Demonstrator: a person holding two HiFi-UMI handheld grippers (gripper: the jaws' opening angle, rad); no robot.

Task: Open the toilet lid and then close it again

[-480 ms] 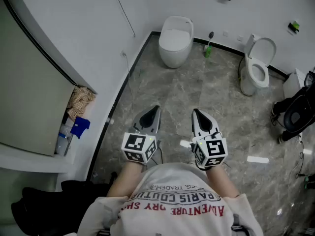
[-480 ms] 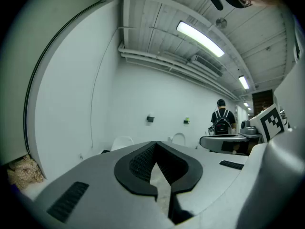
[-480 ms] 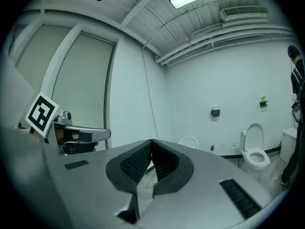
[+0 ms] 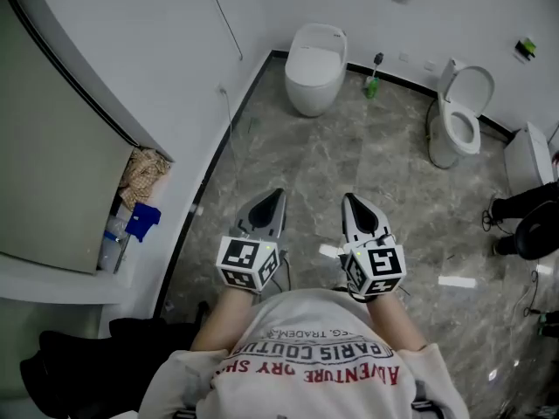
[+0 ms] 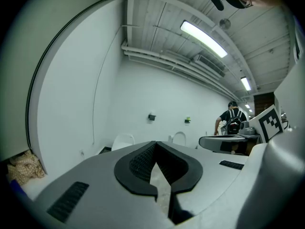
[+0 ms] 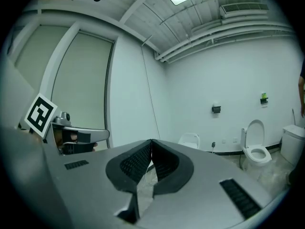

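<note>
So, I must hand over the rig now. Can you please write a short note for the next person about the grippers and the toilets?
Left gripper: shut, empty.
Right gripper: shut, empty.
Both are held close to the body, far from the toilets.
Toilet with closed lid stands at the far wall. Toilet with raised lid is to its right.
Done: no lid touched yet.
Left: approach, open the lid, close it.

Cut off at the right edge: dark-clothed person [image 4: 534,232], white rectangular box [image 4: 527,157]. Too small to identify: green item [image 4: 523,48] on the wall. Mostly hidden behind the grey left gripper [image 5: 155,143]: white closed-lid toilet [image 5: 123,140].
</note>
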